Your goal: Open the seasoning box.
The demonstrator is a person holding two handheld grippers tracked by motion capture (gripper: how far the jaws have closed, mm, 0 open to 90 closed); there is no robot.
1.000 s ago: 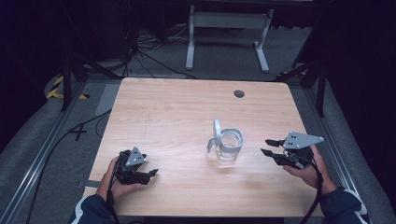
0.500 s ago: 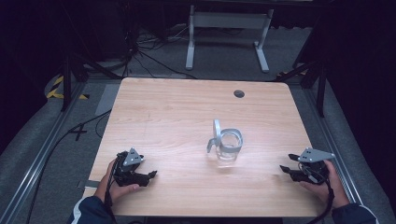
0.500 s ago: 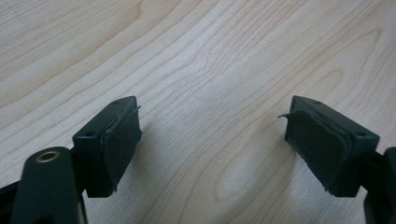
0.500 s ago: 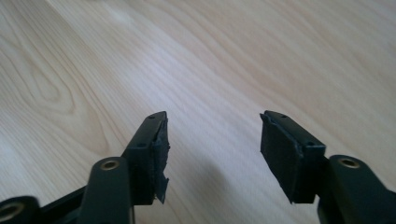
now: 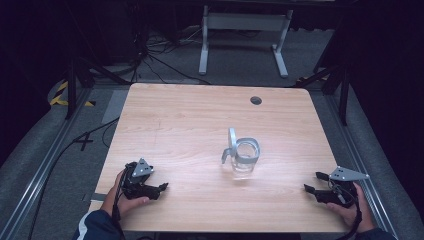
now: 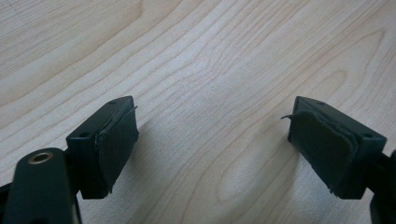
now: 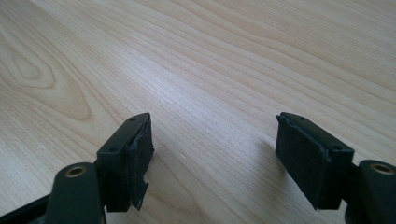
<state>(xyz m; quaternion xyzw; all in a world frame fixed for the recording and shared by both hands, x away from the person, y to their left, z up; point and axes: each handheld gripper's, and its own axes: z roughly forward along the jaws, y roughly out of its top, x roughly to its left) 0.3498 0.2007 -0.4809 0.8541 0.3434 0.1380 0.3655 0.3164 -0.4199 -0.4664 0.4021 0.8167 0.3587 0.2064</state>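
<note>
Both claws have drawn back toward the bench's (image 5: pixel 200 110) near edge, left claw (image 5: pixel 159 189) and right claw (image 5: pixel 314 183) spread, flanking the glass mug (image 5: pixel 245 159).

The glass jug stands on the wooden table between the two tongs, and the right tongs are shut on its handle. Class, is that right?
One detail is wrong. The glass jug does stand on the wooden table between the two, but the right tongs are open and apart from it, near the table's edge. The high view shows the gap; the right gripper view shows bare wood between the jaws.
</note>
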